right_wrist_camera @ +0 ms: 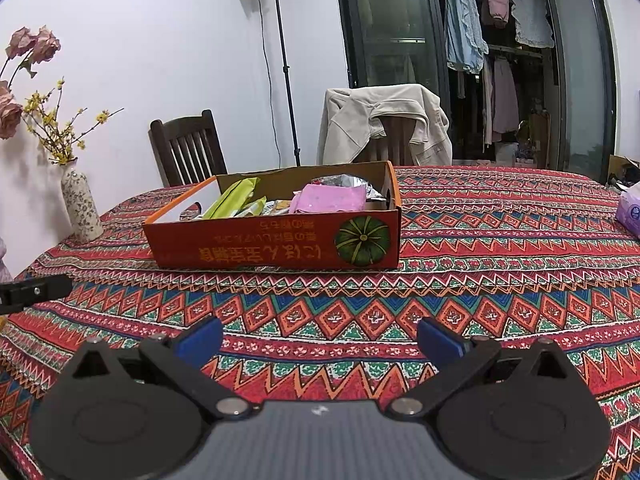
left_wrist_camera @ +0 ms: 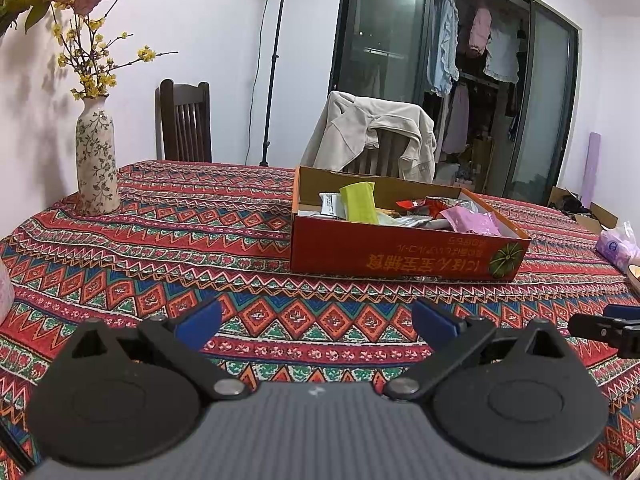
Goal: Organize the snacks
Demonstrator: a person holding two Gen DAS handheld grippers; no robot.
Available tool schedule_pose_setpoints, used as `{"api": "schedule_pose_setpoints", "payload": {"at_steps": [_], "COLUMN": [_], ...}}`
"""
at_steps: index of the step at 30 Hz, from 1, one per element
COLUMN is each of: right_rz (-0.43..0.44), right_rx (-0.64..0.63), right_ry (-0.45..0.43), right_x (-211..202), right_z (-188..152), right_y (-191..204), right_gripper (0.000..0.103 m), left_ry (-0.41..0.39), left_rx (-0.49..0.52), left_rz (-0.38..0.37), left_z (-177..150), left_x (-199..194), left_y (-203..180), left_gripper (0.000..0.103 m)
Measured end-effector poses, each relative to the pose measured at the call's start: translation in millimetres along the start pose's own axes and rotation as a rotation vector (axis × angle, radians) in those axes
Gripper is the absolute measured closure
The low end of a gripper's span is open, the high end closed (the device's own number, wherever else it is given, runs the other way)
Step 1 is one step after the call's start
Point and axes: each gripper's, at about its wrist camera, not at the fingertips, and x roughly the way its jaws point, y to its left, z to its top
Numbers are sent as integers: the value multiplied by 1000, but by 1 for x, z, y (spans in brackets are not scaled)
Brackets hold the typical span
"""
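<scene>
- Both empty: left gripper [left_wrist_camera: 317,322] and right gripper [right_wrist_camera: 319,339] hover with fingers spread wide above the patterned tablecloth [right_wrist_camera: 500,240]
- Ahead, snack packets [right_wrist_camera: 328,198] lie inside the orange cardboard box [left_wrist_camera: 400,254]

Table [left_wrist_camera: 200,240] covered edge to edge by a red patterned cloth [right_wrist_camera: 500,240]. Resting directly on the cloth: an open orange cardboard box [right_wrist_camera: 276,246] near the middle, a flowered vase [left_wrist_camera: 96,160] at the wall side, a purple tissue pack [right_wrist_camera: 630,208] at the opposite edge.
</scene>
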Motion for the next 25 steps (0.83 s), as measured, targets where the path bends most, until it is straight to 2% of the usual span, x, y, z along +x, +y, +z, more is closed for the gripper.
{"api": "schedule_pose_setpoints", "payload": {"at_steps": [18, 25], "right_rz": [-1, -4], "right_rx": [-2, 3], "right_ry": [3, 11], "right_x": [-1, 2], "right_z": [-2, -3], "right_y": [0, -2], "right_gripper": [0, 0], "left_ry": [9, 7], "left_rx": [1, -15], "left_rz": [-7, 14], "left_z": [0, 2], "left_x": [1, 2], "left_y": [0, 3], "left_gripper": [0, 0]}}
